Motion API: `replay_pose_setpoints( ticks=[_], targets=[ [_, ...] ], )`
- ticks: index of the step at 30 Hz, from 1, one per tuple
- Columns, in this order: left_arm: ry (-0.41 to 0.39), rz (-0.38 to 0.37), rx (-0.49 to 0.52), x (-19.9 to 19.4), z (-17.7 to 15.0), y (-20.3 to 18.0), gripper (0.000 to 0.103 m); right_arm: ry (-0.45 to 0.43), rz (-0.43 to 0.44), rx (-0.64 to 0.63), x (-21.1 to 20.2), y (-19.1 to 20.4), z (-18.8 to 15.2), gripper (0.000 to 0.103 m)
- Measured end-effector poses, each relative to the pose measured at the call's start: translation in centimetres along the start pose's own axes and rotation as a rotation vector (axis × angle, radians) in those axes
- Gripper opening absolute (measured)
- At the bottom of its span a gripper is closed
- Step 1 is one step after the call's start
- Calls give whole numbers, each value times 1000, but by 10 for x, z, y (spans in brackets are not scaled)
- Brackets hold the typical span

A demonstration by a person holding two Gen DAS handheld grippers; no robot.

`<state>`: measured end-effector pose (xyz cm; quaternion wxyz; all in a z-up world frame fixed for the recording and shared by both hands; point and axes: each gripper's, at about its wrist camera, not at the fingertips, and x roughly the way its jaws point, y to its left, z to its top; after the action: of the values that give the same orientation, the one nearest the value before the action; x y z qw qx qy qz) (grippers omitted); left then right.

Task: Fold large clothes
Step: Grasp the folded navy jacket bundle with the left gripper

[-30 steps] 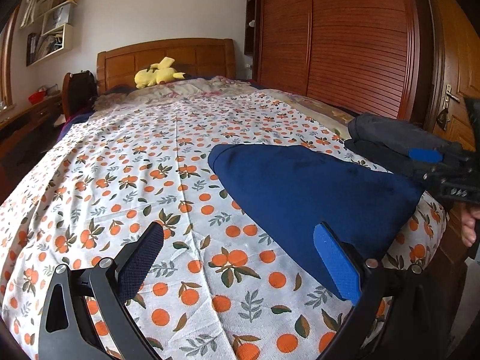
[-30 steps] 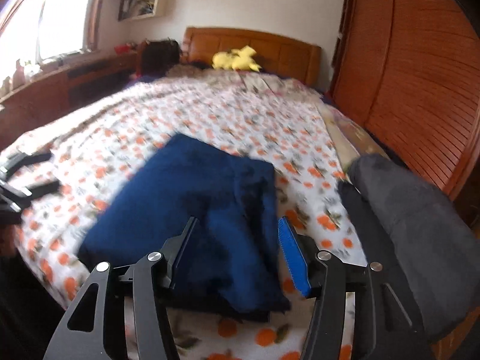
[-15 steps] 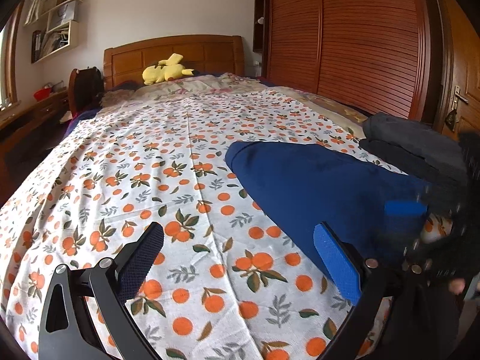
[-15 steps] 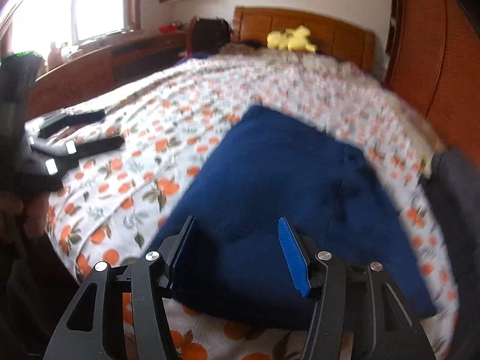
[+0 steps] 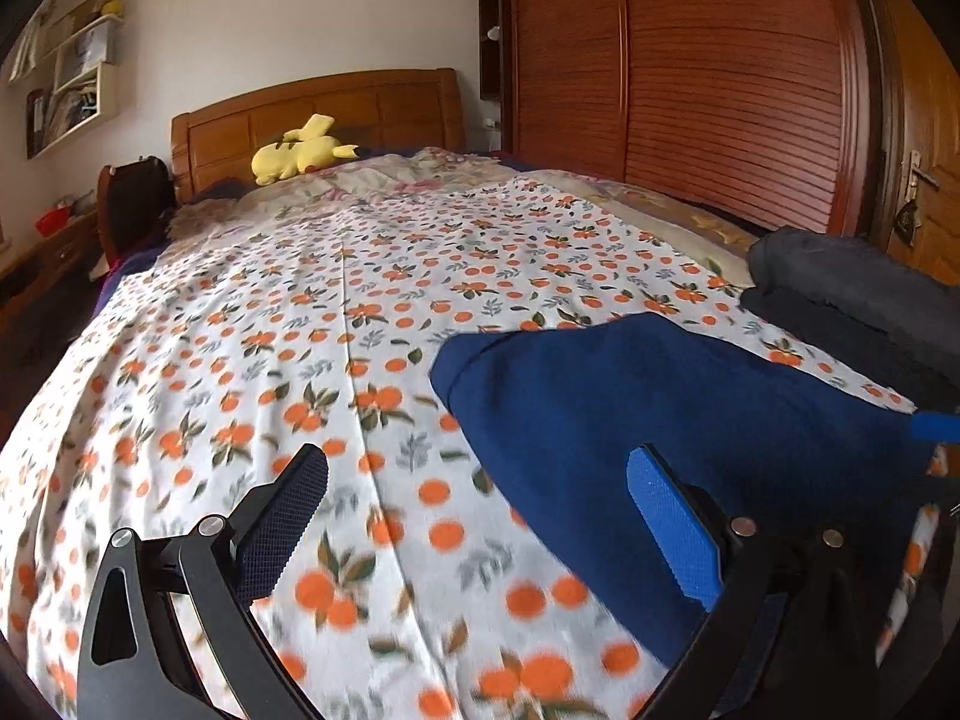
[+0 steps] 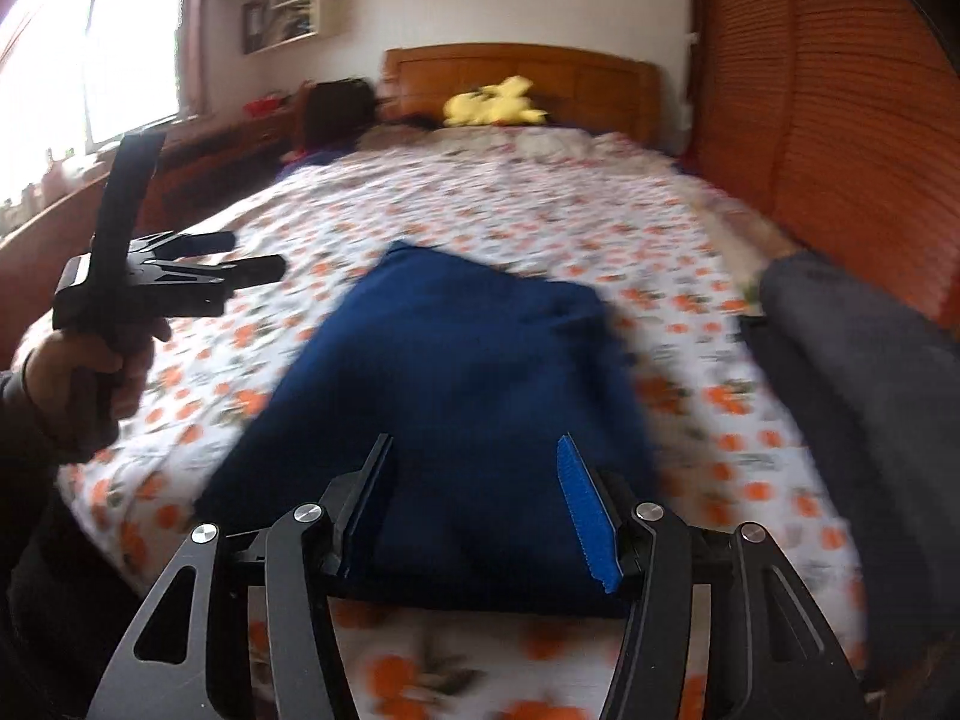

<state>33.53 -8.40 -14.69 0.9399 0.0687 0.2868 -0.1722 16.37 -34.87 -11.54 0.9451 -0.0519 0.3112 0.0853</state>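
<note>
A folded navy garment (image 5: 660, 414) lies on the orange-print bedspread (image 5: 300, 330). The left gripper (image 5: 480, 510) hovers with fingers (image 5: 672, 522) spread, empty. Dark clothes (image 5: 858, 294) sit beyond.

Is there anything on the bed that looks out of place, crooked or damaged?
Nothing stands out. The folded blue garment lies flat on the orange-print bedspread, the dark grey clothes lie near the bed's right edge, and both grippers are open above the bed.

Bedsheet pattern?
White bedsheet printed with oranges and green leaves; clearest in the left wrist view.
</note>
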Motion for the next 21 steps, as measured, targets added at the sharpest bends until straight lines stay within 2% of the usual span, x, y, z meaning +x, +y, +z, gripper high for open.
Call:
replay_pose_setpoints(
  ticks=[2,4,7,11,13,21],
  targets=[
    [11,3,16,15,9,1,101,-2,-52,3,3,-15,0,59],
    [29,11,33,33,19,2,101,9,-58,35,10,-30,-1,59],
    [47,8,40,56,30,4,101,30,-27,85,22,-43,-5,60],
    [88,-10,24,88,39,8,101,63,8,138,38,-47,-15,70],
    [120,-17,-4,106,42,15,101,90,54,180,47,-46,-22,71],
    [222,-26,-55,162,39,34,99,130,107,214,60,-40,-32,71]
  ],
)
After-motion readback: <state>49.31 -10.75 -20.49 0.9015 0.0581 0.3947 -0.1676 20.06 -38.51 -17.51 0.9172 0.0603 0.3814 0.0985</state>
